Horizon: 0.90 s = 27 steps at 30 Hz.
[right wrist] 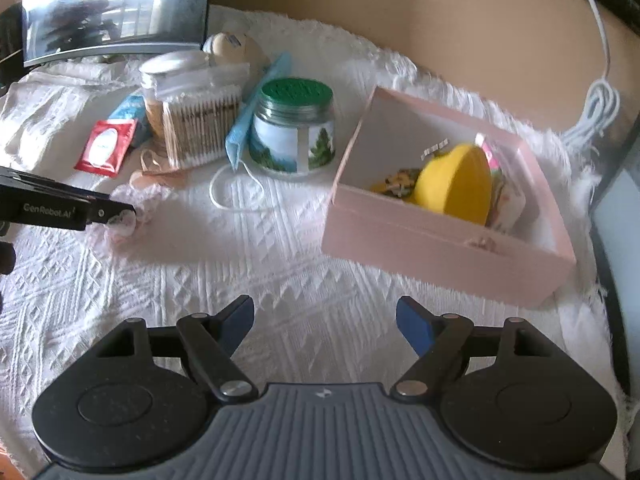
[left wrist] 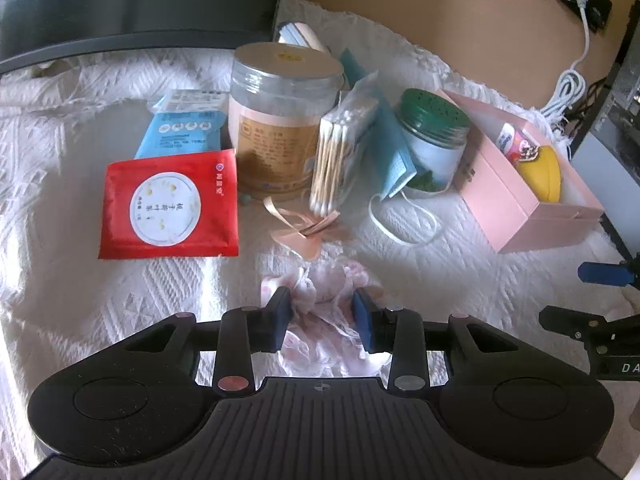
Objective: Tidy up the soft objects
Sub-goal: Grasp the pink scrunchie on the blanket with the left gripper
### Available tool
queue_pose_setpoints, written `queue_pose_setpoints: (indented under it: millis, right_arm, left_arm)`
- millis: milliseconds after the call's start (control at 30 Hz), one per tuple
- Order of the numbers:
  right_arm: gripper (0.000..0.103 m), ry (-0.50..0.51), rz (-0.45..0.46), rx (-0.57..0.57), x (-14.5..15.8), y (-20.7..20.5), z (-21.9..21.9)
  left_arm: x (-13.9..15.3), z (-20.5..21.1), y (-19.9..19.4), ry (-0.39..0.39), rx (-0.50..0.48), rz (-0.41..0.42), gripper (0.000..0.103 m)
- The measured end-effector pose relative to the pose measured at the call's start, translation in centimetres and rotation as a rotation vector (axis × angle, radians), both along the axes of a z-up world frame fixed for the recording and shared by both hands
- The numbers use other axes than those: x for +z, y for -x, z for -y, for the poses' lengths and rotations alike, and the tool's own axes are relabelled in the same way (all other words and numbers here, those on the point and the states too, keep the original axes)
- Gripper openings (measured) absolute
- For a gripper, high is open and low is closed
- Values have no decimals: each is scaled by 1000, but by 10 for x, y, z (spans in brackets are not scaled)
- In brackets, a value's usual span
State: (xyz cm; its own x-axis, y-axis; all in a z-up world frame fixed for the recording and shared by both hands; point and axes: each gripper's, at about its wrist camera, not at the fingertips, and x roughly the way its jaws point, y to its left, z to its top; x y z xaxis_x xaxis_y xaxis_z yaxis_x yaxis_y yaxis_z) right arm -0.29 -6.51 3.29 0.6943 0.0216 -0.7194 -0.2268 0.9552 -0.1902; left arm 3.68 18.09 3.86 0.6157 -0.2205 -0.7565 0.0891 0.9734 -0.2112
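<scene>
Lace cloth (left wrist: 332, 312) bunched on white bedspread (left wrist: 120, 300) toward near edge, between left gripper (left wrist: 324, 314) pads, pads touching folds, grip uncertain. Left gripper tilted down. Right gripper (right wrist: 325, 322) jaws wide apart, empty, angled down near pink box (right wrist: 432, 236).

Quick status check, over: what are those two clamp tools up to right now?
Left tool straddling the pink lace cloth, grip unclear. Right tool open, empty, over bare bedspread. Pink box ahead to the right, path clear.
</scene>
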Motion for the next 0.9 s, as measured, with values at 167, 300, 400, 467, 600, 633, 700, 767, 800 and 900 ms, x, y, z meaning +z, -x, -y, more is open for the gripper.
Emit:
queue_pose_setpoints:
  millis: [167, 300, 400, 467, 600, 633, 700, 767, 800, 900]
  right_arm:
    - [79, -11, -16, -11, -5, 3, 3]
    - [79, -11, 4, -5, -1, 8, 2]
    - [79, -7, 2, -10, -2, 10, 4]
    - [79, 1, -1, -16, -3, 11, 5]
    - [79, 12, 25, 1, 4, 11, 1]
    - [79, 10, 37, 19, 8, 9, -3]
    - [79, 3, 63, 67, 17, 4, -14]
    - [79, -14, 76, 122, 23, -5, -29]
    - [79, -31, 76, 155, 26, -11, -38]
    - [79, -100, 57, 236, 27, -32, -71]
  left_arm:
    - [-4, -10, 3, 54, 29, 13, 39]
    - [-4, -7, 5, 21, -7, 38, 39]
    - [-5, -5, 6, 6, -21, 51, 39]
    - [-6, -9, 7, 13, -3, 61, 28]
    - [-2, -14, 15, 34, 29, 92, 12]
    - [1, -15, 19, 36, 24, 107, 11]
    - [9, -18, 29, 41, 18, 143, 11]
    - [18, -26, 39, 52, 39, 169, 11]
    - [23, -32, 44, 56, 56, 182, 11]
    - [34, -49, 58, 58, 103, 204, 11]
